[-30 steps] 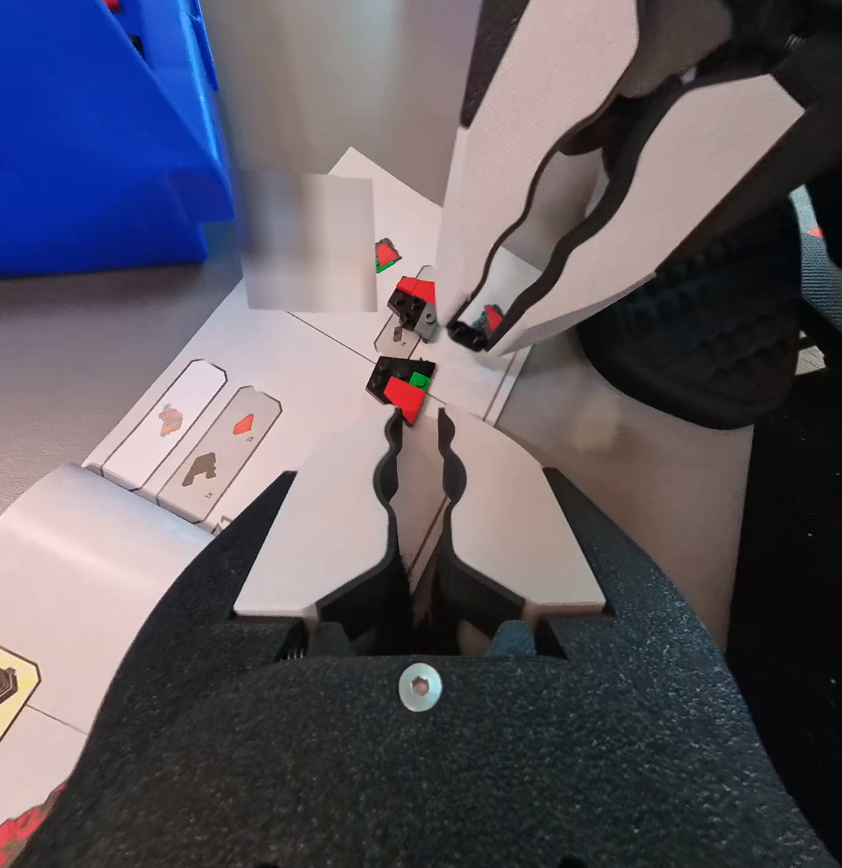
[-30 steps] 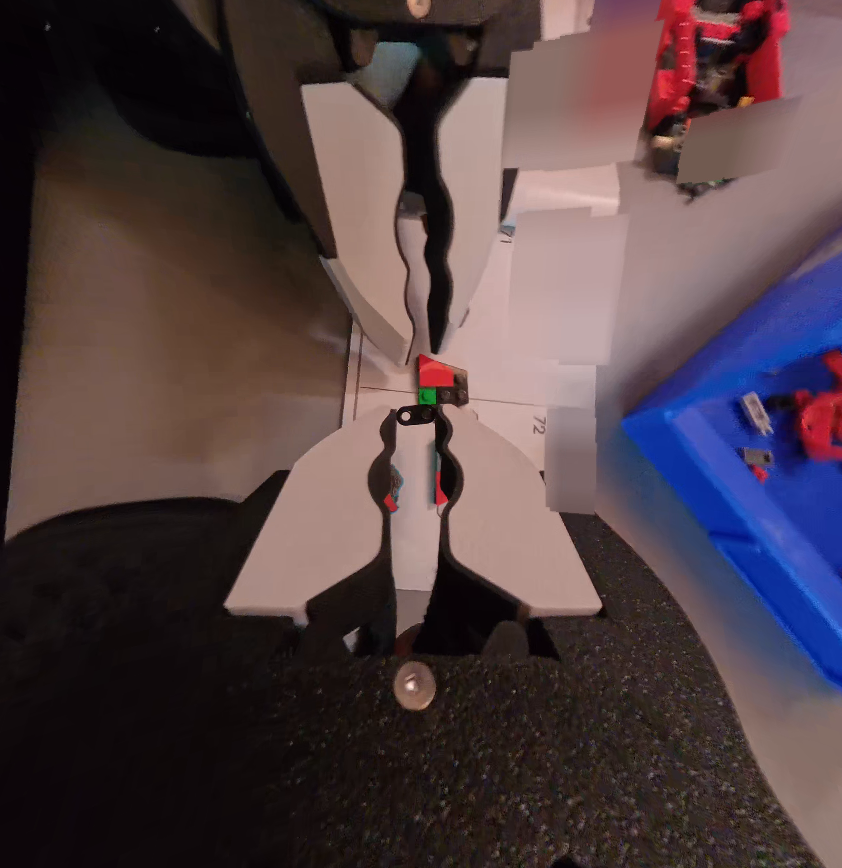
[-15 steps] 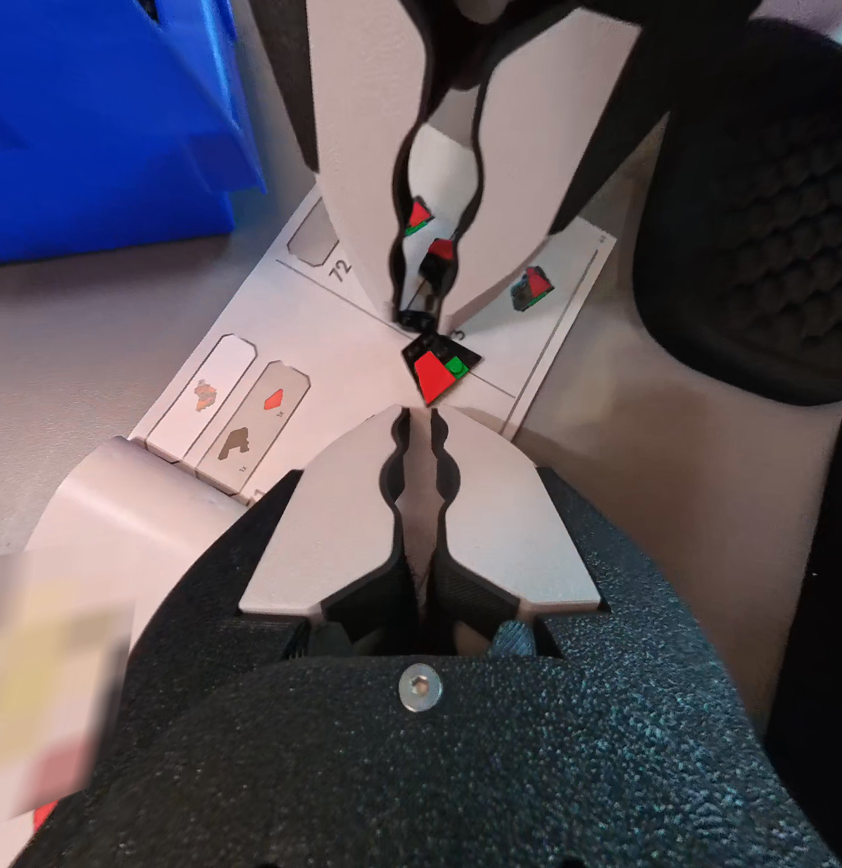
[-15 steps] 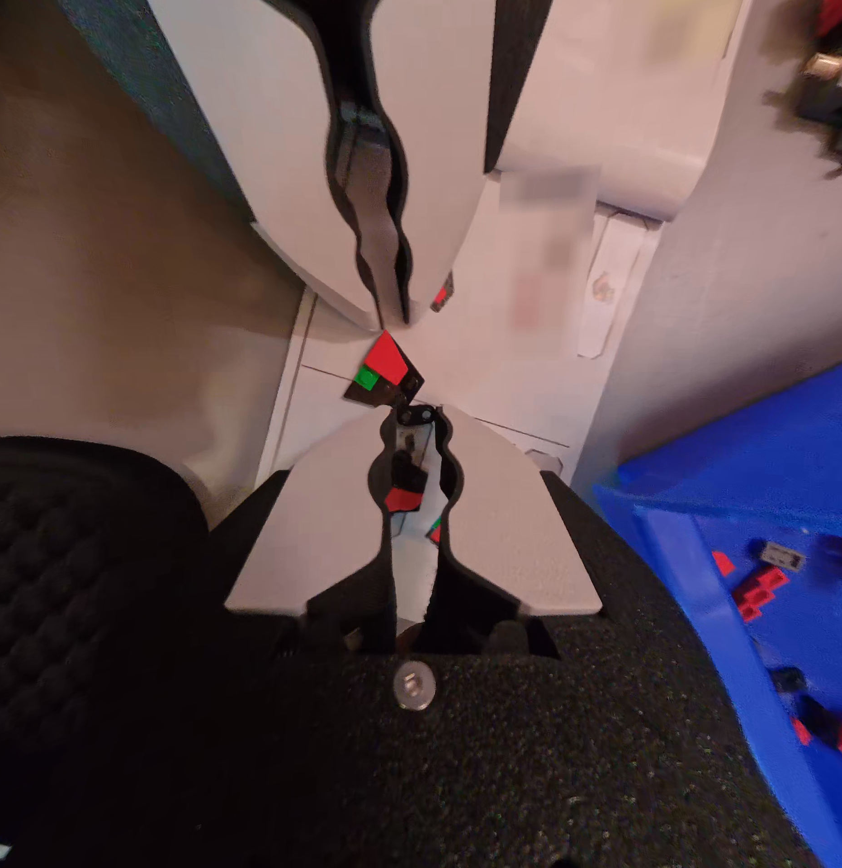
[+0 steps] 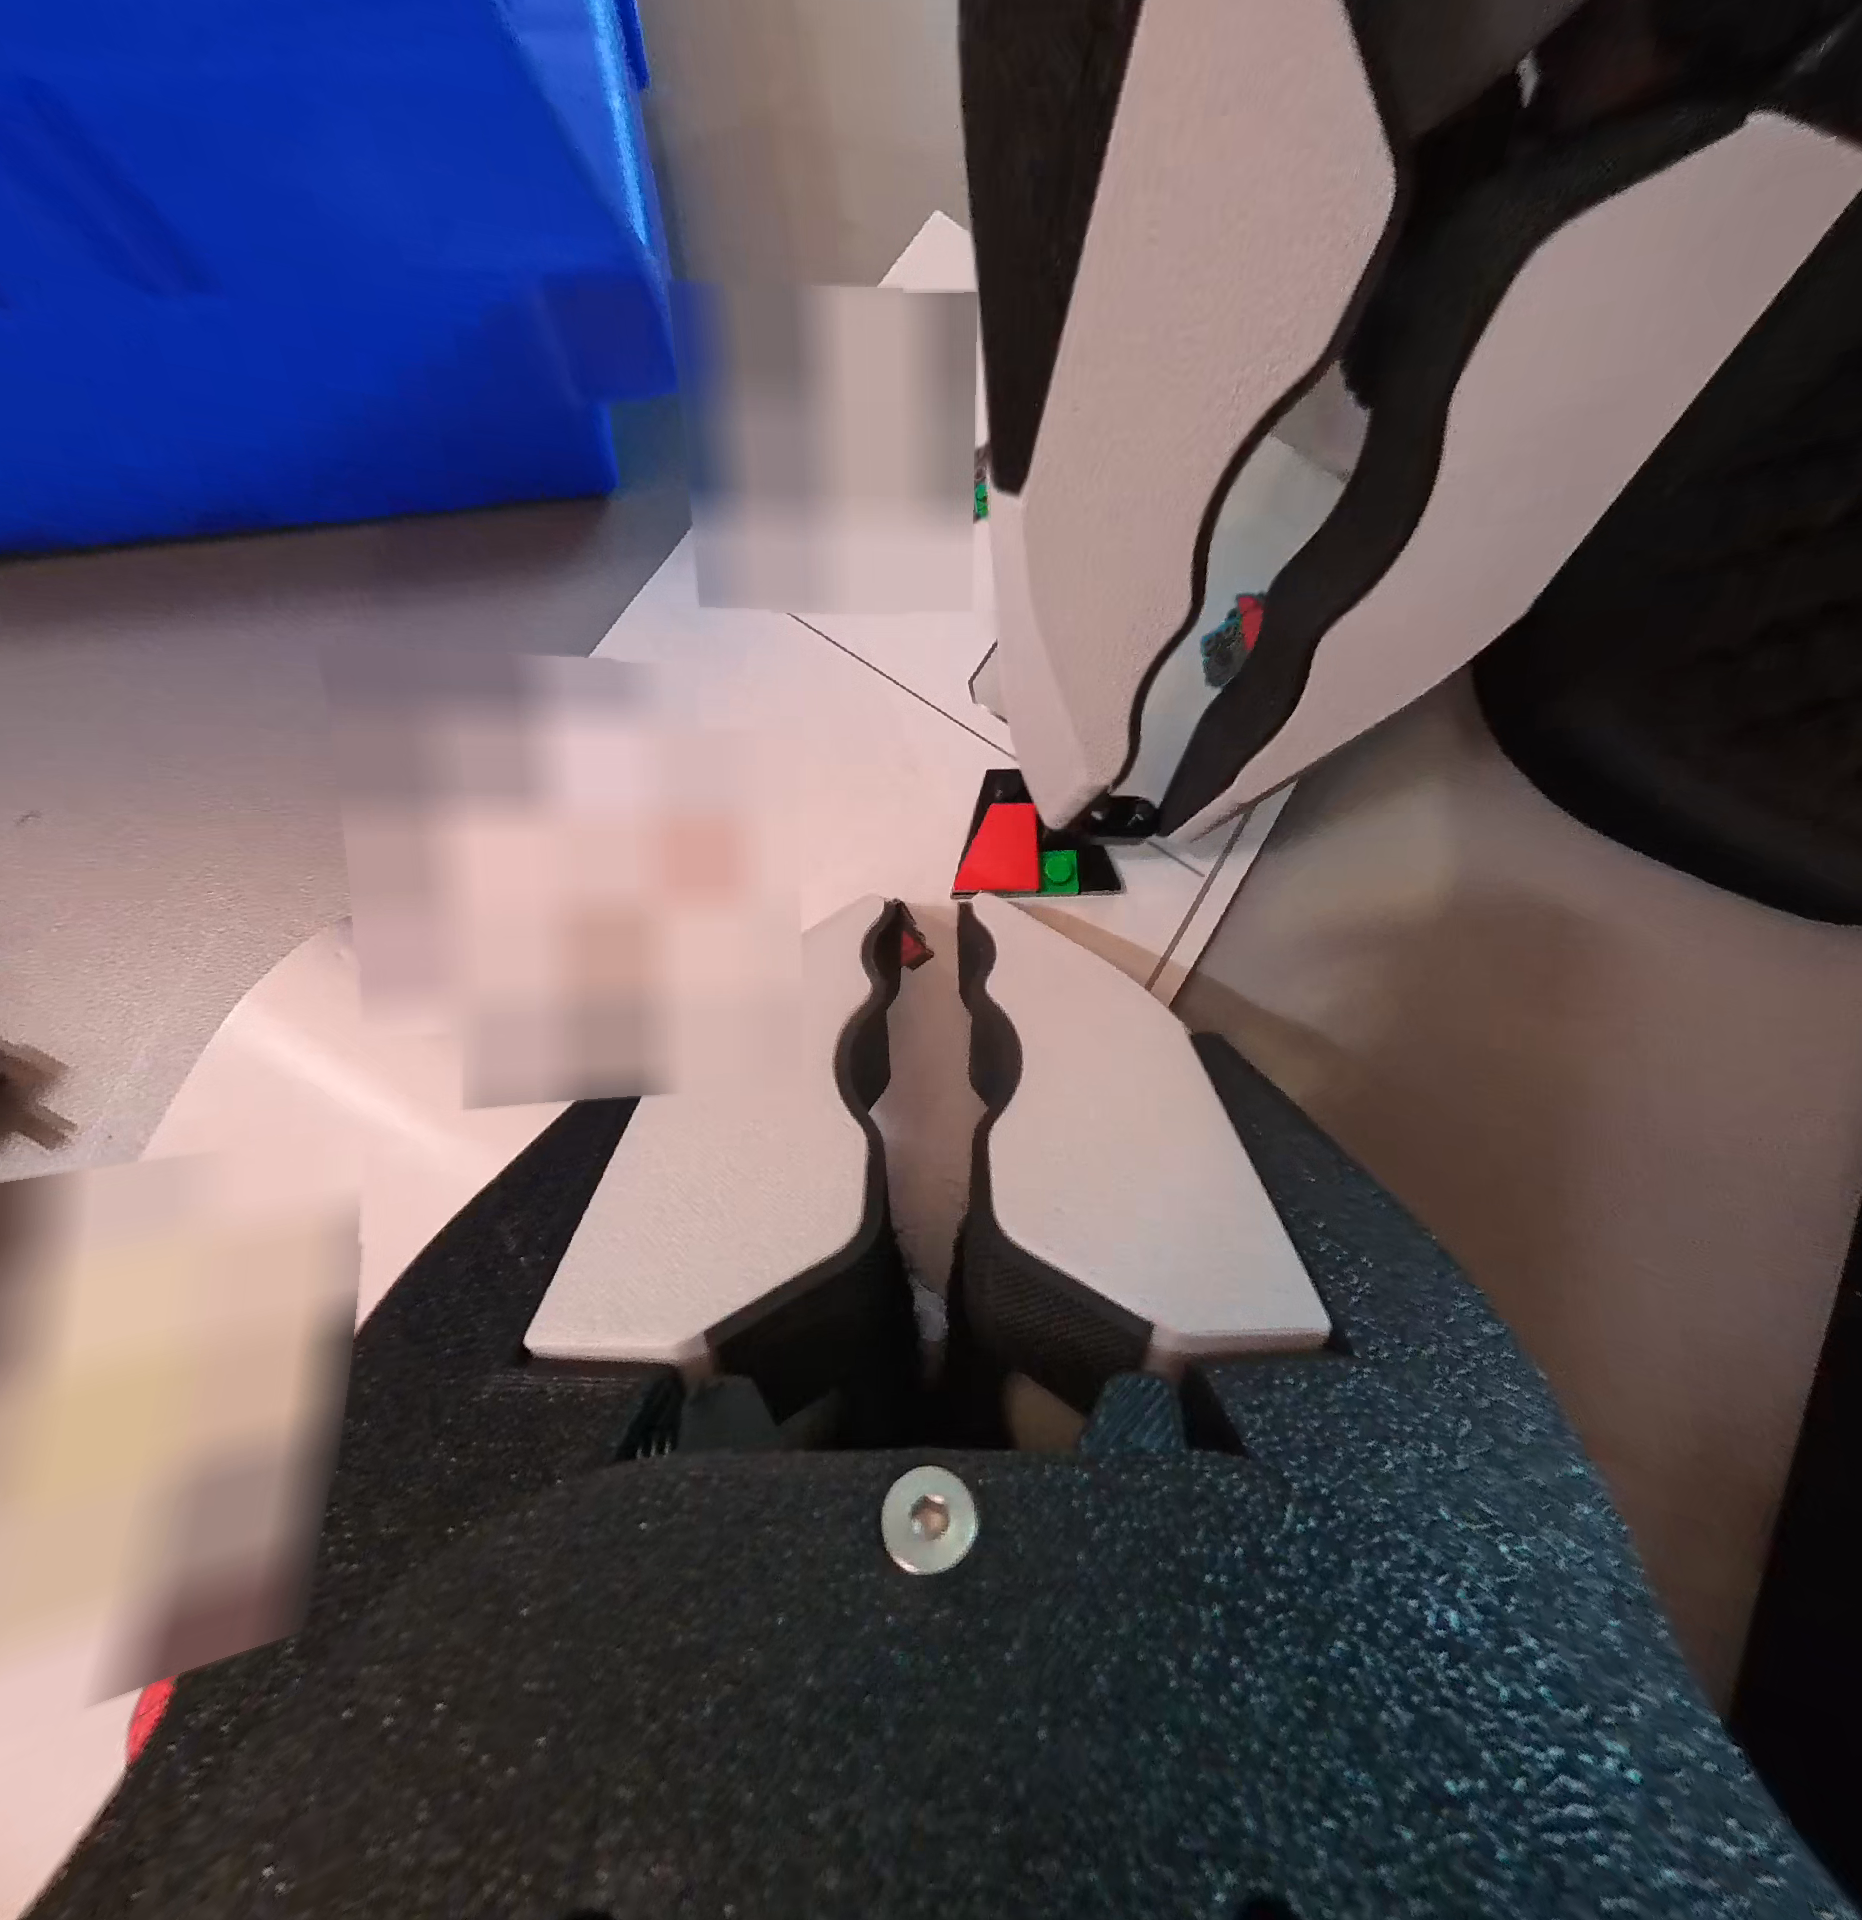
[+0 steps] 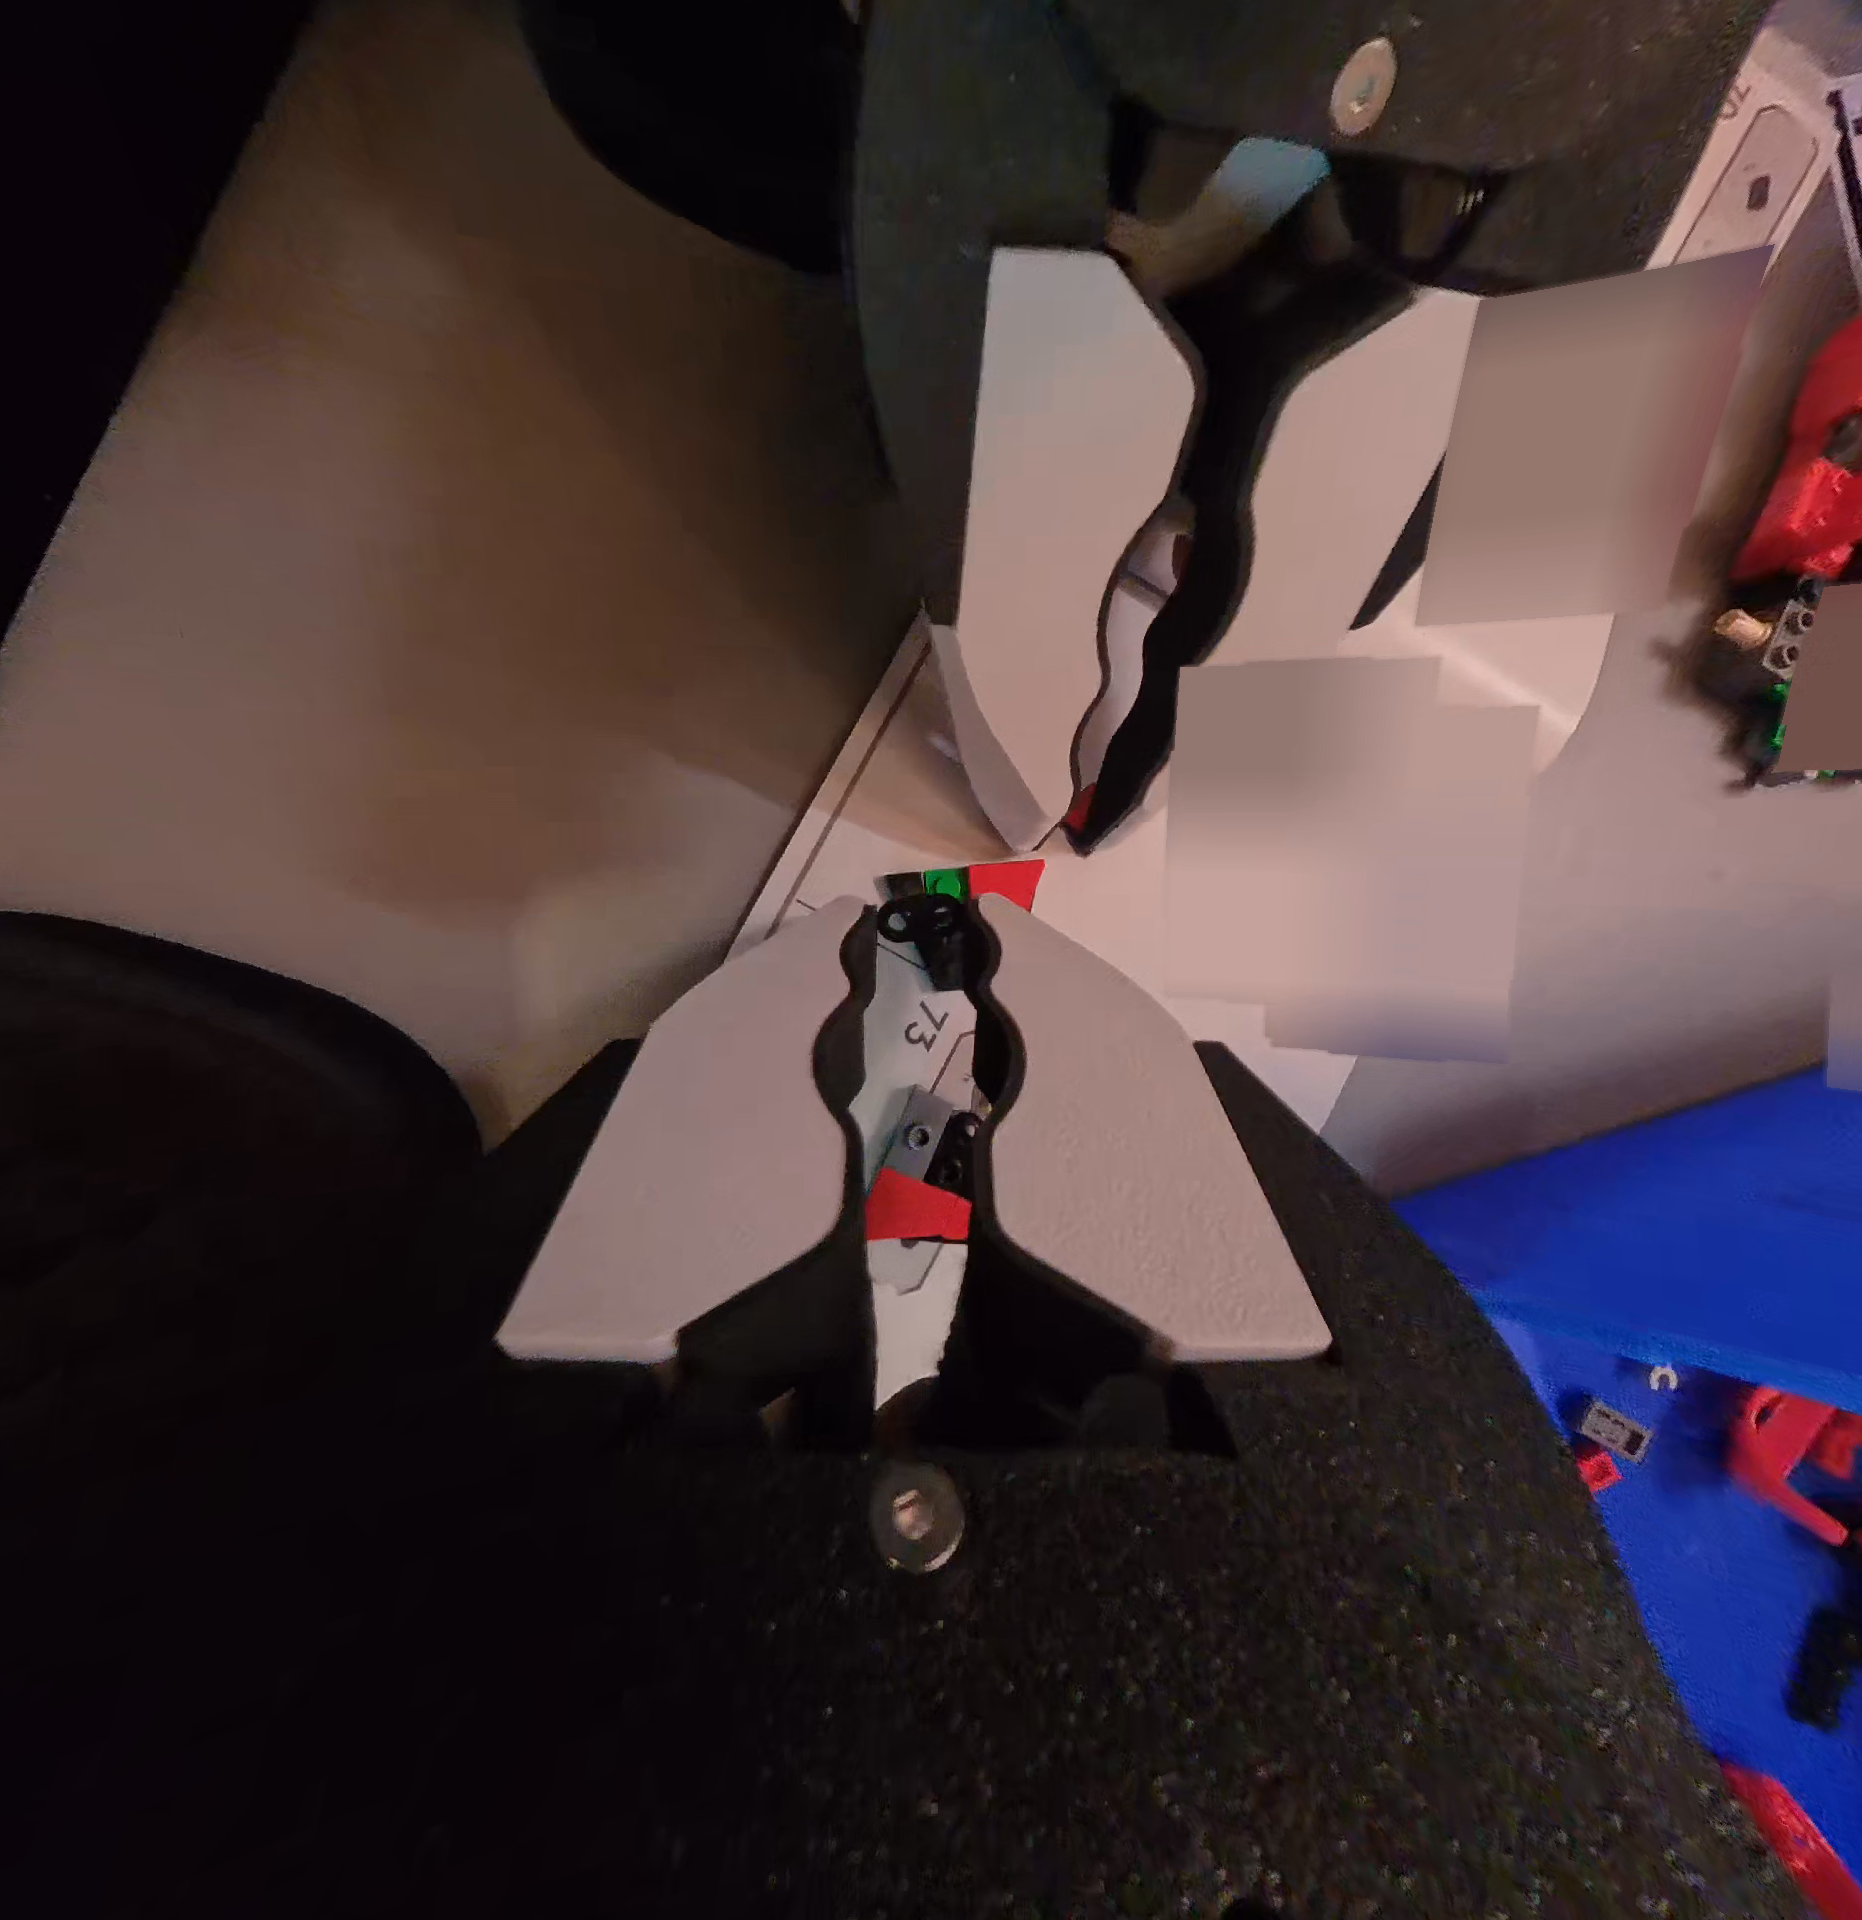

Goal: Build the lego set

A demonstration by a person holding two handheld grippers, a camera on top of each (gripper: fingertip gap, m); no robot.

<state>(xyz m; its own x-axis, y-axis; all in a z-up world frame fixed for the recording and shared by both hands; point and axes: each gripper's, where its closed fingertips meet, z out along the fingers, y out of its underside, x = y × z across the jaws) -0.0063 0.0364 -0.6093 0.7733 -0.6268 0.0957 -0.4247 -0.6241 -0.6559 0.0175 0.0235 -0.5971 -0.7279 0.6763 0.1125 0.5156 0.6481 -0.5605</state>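
A small assembly point(image 5: 1031, 862), a black plate with a red wedge and a green stud, lies on the open instruction booklet point(image 5: 885, 727); it also shows in the right wrist view point(image 6: 994, 878). My right gripper point(image 6: 922, 920), also in the left wrist view point(image 5: 1114, 816), is shut on a small black piece with two holes point(image 6: 911, 917) and holds it at the assembly's far edge. My left gripper point(image 5: 927, 914) sits just in front of the assembly, fingers nearly together. A red speck shows in its gap; I cannot tell if it is a piece or print.
A second small assembly point(image 6: 922, 1174) of red, black and grey lies on the booklet under my right gripper. A blue bin point(image 5: 283, 260) stands at the left, and the right wrist view shows loose pieces in the bin point(image 6: 1685, 1247). A red built model point(image 6: 1831, 468) stands beyond the booklet. Only a small space, under 4 cm, lies between the two pairs of fingers. The left tips stand about 15 cm off the red built model point(image 6: 1831, 468).
My right gripper has come down with the black piece to the assembly's edge. My left gripper has moved closer to the assembly's near side. The assembly has turned a little on the page.
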